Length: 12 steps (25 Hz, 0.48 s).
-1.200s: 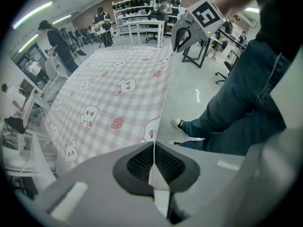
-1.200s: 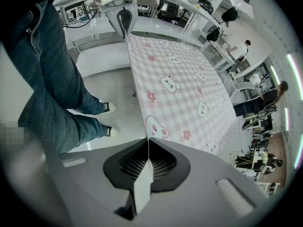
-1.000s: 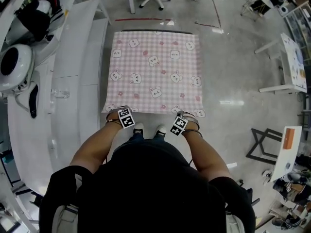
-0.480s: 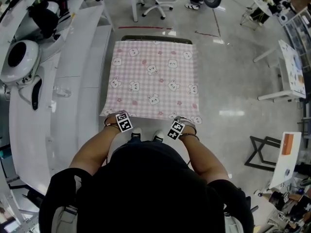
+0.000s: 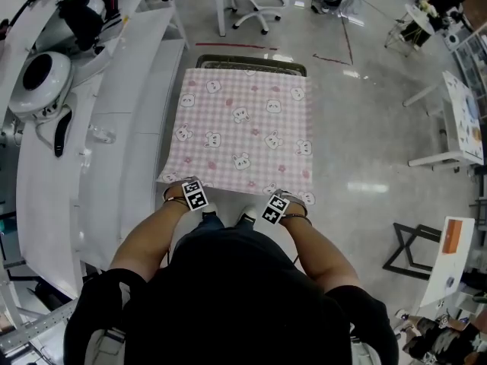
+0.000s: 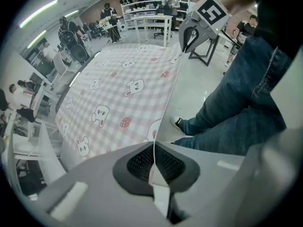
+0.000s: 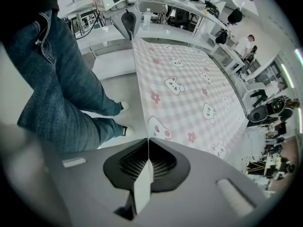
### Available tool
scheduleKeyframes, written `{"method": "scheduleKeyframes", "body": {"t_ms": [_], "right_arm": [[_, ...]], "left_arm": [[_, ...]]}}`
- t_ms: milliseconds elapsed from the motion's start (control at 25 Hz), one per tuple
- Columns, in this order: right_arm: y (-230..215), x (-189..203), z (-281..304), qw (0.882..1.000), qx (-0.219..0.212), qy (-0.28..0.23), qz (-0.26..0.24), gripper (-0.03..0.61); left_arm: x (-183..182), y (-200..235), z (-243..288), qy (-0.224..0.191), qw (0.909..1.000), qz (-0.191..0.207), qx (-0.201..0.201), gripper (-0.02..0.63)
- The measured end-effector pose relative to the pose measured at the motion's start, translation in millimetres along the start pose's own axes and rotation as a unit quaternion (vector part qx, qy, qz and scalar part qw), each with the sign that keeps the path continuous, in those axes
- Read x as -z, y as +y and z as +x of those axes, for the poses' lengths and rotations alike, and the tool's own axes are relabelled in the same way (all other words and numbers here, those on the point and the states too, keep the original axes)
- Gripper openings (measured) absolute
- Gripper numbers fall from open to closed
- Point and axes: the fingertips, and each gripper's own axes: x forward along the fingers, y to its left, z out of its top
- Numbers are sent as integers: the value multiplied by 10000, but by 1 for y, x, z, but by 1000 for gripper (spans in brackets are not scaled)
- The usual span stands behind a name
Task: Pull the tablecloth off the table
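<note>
Tablecloth (image 5: 243, 128): pink check with a bear print, spread flat over the table (image 5: 251, 61). Its near edge hangs off the side closest to me. A dark strip of table shows bare at the far end.
Left gripper (image 6: 154, 167): my jaws are clamped together on the near left corner of the tablecloth. The fabric edge runs straight into the closed pads.
Right gripper (image 7: 147, 164): my jaws are pressed tight on the near right corner. A fold of tablecloth sticks out below the pads.
Orientation: both grippers point down, marker cubes facing up, one at each near corner.
Near hem: runs in a straight line from one gripper to the other.
Stance: my legs in blue jeans (image 7: 52, 79) stand just beside the near edge, with my shoes (image 7: 124, 107) on the grey floor (image 5: 365, 128).
Surroundings: a long white counter (image 5: 122, 128) runs beside the table on my left. Other people stand at benches in the background.
</note>
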Motion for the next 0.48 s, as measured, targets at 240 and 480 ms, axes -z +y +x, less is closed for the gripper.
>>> {"method": "scheduleKeyframes", "body": {"t_ms": [240, 480], "right_arm": [[23, 0, -7, 10000, 13, 56, -35, 26], [47, 1, -19, 9995, 169, 178, 197, 26]], "left_arm": [[12, -20, -9, -34, 10000, 62, -9, 2], [20, -38, -20, -200, 9995, 233, 5, 2]]}}
